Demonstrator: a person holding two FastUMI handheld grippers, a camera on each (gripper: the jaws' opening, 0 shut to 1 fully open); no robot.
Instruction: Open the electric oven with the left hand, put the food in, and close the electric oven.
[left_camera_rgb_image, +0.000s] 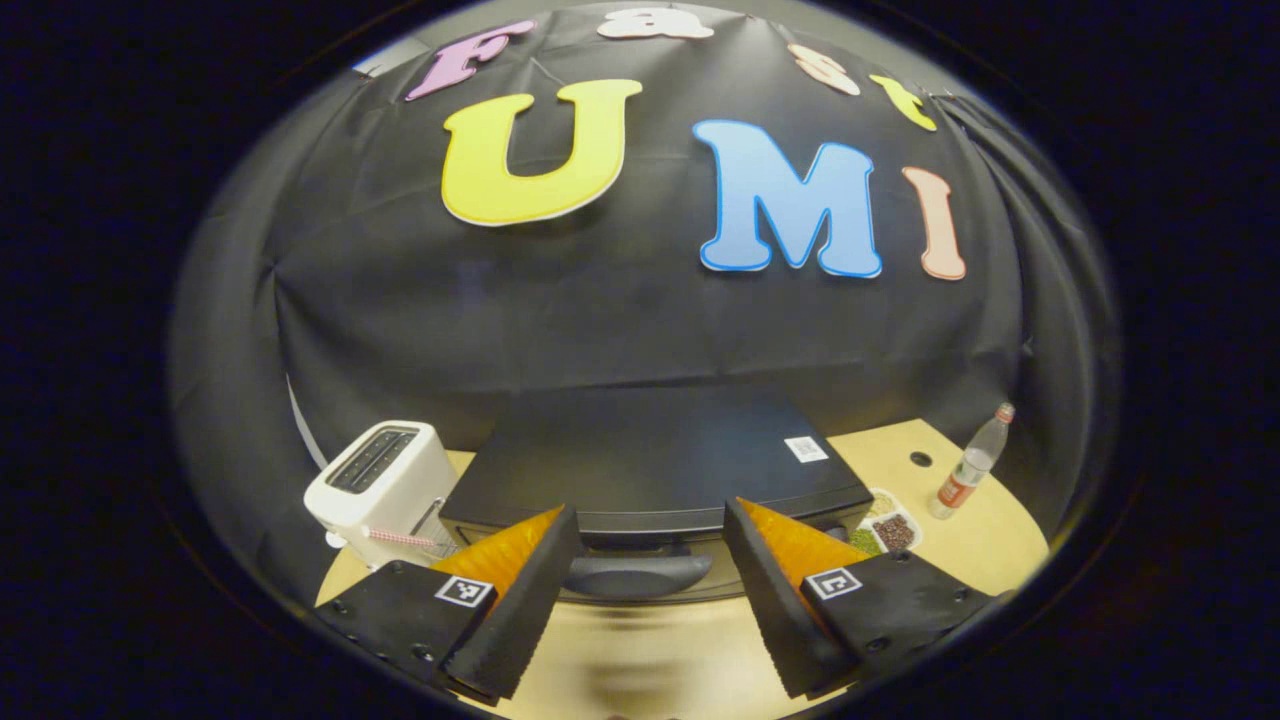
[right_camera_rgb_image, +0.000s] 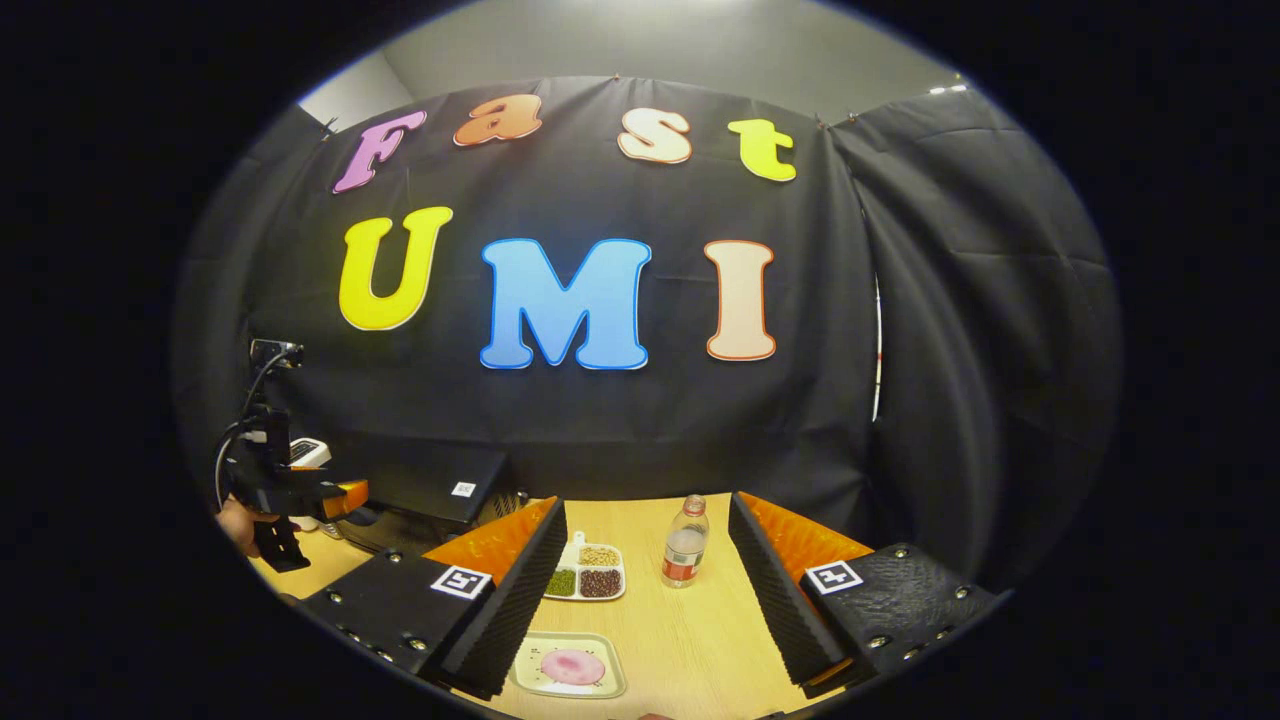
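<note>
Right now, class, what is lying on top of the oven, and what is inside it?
On top of the oven lies only a small white sticker; the rest of the top is bare. The door is shut, so the inside is hidden. The left gripper is open in front of the handle.

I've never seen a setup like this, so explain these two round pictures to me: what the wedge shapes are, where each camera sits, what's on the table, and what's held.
A person holds a two-finger gripper in each hand; a camera rides on each. The wedges at the bottom are that gripper's own fingers. In the left gripper view, the left gripper is open in front of the black oven's handle, holding nothing. A white toaster stands beside the oven. In the right gripper view, the right gripper is open and empty above the table, with a plate of pink food, a divided tray of beans and a bottle.
</note>
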